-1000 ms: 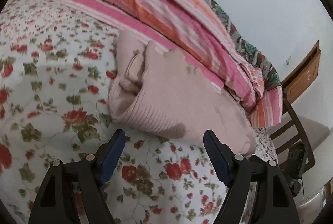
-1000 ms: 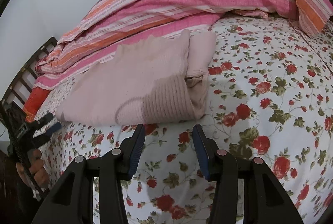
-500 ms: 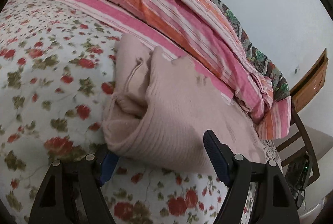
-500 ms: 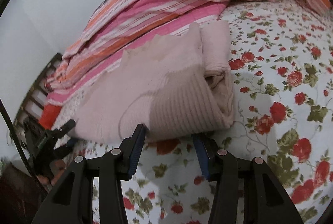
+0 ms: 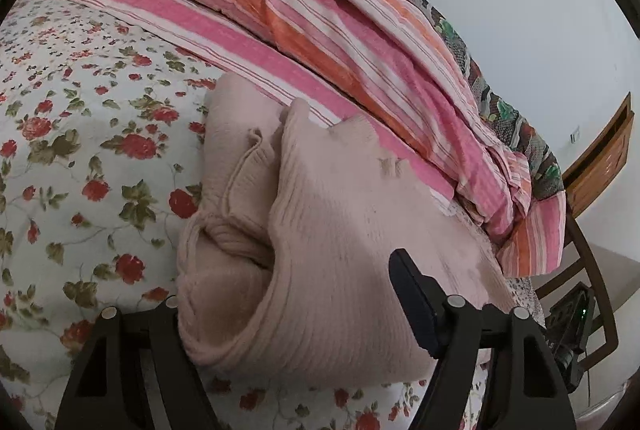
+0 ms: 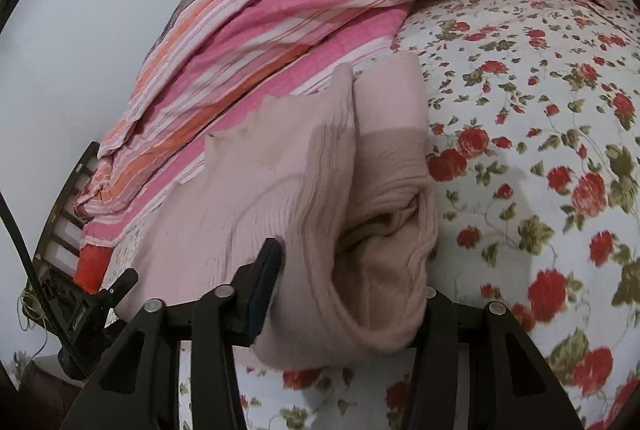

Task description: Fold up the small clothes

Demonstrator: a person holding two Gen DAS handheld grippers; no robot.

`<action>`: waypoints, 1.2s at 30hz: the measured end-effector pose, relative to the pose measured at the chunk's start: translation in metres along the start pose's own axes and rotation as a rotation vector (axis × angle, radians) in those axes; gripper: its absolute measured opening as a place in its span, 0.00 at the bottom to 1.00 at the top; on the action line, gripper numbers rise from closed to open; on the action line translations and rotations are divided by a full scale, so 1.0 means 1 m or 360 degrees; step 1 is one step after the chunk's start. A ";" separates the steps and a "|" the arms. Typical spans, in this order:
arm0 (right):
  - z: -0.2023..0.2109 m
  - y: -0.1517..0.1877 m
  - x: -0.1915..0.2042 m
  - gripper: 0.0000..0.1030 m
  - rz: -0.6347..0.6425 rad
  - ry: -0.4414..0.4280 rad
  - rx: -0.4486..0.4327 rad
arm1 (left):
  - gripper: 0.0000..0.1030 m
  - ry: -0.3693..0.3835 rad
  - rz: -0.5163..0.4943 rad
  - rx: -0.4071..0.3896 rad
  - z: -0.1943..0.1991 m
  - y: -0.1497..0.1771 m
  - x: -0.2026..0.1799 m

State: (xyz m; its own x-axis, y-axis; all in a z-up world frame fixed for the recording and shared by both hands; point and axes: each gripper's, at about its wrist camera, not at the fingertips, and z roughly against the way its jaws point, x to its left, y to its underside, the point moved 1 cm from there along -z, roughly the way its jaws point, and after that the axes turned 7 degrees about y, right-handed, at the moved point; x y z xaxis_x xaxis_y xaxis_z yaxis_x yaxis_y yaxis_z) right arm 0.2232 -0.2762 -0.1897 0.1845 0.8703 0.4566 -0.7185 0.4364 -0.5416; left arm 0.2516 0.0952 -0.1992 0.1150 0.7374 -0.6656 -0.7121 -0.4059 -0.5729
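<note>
A folded pale pink knitted sweater [image 5: 340, 230] lies on the floral bedsheet [image 5: 80, 150], its rolled end with the tucked sleeve facing both cameras. My left gripper [image 5: 290, 282] straddles the sweater's near edge. Its right finger [image 5: 412, 302] rests against the knit, and the left finger is hidden behind the fabric. Its jaws are closing with the sweater between them. In the right wrist view the sweater [image 6: 280, 190] fills the gap of my right gripper [image 6: 348, 270], whose jaws are also closing. Its left finger [image 6: 268, 270] touches the knit, and the fold covers the other finger.
A heaped pink and orange striped blanket [image 5: 320, 30] runs along the far side of the bed, just behind the sweater. A wooden chair [image 5: 592, 270] stands past the bed's edge. Black gear with a cable [image 6: 100, 302] sits at the lower left in the right wrist view.
Both grippers have slid forward over the sheet until the sweater's near edge came between their jaws. The sweater now looms larger and hides one finger of each gripper.
</note>
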 end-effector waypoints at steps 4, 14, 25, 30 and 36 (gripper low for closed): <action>-0.004 0.001 0.000 0.21 0.0061 0.0010 0.0015 | 0.37 -0.0044 0.0058 -0.0020 0.000 -0.003 0.008; 0.007 0.000 -0.001 0.08 0.0059 -0.0017 0.0030 | 0.17 0.0010 0.0085 -0.0043 0.015 0.002 0.007; 0.050 0.027 -0.010 0.08 0.0063 -0.0022 0.0053 | 0.17 0.0069 0.0002 0.0002 0.054 0.044 -0.007; 0.076 0.044 -0.014 0.08 0.0075 -0.0011 0.0071 | 0.17 0.0092 -0.0075 0.0004 0.069 0.061 -0.015; 0.088 0.057 -0.011 0.24 0.0176 0.0068 0.0107 | 0.32 -0.0099 -0.0179 0.0057 0.064 0.058 -0.023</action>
State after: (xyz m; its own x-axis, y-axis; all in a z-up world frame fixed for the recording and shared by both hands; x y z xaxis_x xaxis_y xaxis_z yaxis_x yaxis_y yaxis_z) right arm 0.1212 -0.2817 -0.1632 0.1288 0.9218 0.3656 -0.7791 0.3221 -0.5378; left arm 0.1633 0.0888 -0.1864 0.1530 0.8098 -0.5665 -0.7215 -0.3002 -0.6239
